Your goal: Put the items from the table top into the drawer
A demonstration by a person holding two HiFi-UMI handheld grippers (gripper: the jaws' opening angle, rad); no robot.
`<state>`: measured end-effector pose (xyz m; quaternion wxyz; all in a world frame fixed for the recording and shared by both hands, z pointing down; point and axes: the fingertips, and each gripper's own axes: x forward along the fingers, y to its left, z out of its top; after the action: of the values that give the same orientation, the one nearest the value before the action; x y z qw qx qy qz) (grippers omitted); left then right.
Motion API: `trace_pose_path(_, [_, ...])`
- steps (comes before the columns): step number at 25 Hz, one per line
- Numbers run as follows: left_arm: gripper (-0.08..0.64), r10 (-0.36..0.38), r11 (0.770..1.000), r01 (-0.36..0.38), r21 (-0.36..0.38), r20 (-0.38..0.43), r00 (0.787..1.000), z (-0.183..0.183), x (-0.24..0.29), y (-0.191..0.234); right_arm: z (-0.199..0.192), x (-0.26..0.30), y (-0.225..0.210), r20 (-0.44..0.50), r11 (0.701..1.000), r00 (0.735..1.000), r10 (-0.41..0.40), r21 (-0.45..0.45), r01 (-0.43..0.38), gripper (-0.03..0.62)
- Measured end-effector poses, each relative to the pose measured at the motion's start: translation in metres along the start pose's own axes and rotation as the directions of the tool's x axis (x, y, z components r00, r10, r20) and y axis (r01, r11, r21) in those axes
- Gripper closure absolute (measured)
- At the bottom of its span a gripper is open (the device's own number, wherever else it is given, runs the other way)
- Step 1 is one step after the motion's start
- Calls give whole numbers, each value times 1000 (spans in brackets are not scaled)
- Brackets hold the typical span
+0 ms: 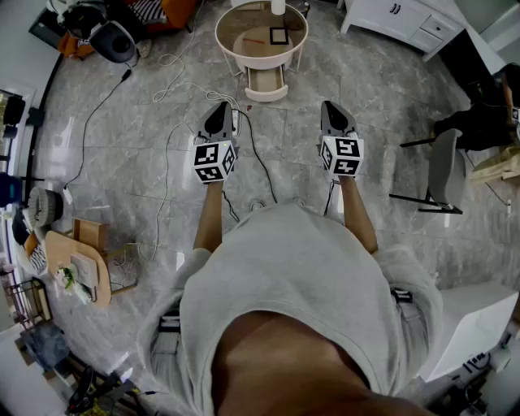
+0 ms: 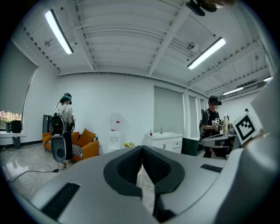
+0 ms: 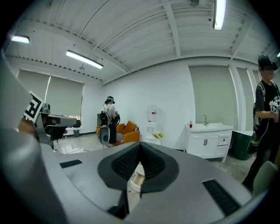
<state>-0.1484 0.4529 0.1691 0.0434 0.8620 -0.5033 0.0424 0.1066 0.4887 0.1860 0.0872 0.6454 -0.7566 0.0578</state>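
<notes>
- Left gripper point(image 1: 219, 107) is held out about level, with its jaws pressed together and nothing between them.
- Round table point(image 1: 224, 41) stands ahead, well apart from both grippers, and its drawer point(image 1: 265, 84) is pulled open (towards the person). A black-framed square item point(image 1: 279, 36) lies on top.
- Right gripper point(image 1: 330, 108) is likewise closed and empty.

One round tabletop point(image 1: 236, 36) carries two things, a black frame point(image 1: 279, 36) and a white cylinder point(image 1: 278, 6), and one drawer point(image 1: 266, 84) stands open under its near edge. On the near side of the tabletop are two claws, the left claw point(image 1: 219, 106) and the right claw point(image 1: 331, 106), each with one marker cube. Round the tabletop stand one grey chair point(image 1: 447, 169) and one white cabinet point(image 1: 398, 20) to its right, one orange sofa point(image 2: 84, 147) to its left, one water dispenser point(image 2: 114, 135), and two people, a person in white point(image 2: 65, 114) and a person in black point(image 2: 213, 123).
</notes>
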Motion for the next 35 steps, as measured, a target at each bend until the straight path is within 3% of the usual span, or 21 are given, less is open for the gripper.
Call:
trace_pose_path(14, [545,11,1000,-11,-2,-8,1000,1,12,-29,-6,-8,-27,0,1000,1000,22,-7,-22,568])
trace_pose_path(26, [545,42,999,-42,9,-10,999,5,40,-88,-18,-16,-82,-22,995,996,82,-48,-83,568])
trace_pose_path(35, [545,39,999,-38,17,-43,998,-6,45,-101,-30,-18,-90,-28,995,995,94,-28,-95,568])
